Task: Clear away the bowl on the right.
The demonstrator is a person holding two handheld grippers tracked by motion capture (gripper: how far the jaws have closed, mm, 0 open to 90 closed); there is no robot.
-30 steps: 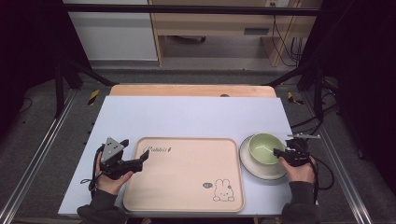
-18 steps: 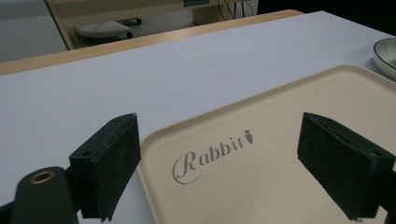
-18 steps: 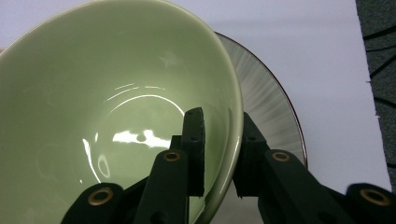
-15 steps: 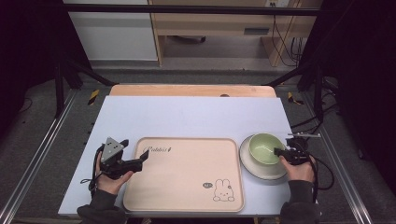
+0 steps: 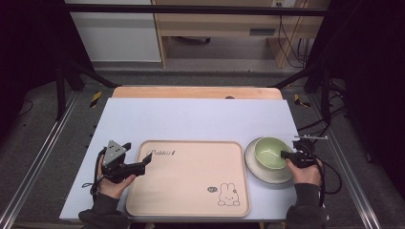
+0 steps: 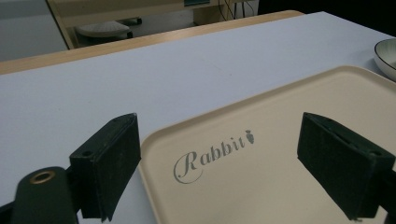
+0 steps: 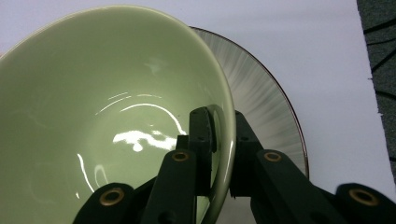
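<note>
While the right gripper point(image 7: 219, 140) has just been closing, its fingers now pinch the green bowl's point(image 5: 271, 152) near rim — one inside, one outside. It looks smooth, slippery and easy to break. It sits on a plate point(image 5: 260, 172) on the bench. Farther left, the left gripper point(image 5: 143, 164) hangs open over the tray point(image 5: 186, 181).

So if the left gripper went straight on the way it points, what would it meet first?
The left gripper points across the beige tray, its open fingers astride the tray's corner. The tray's flat surface looks free; farther on, probably the plate under the green bowl.
</note>
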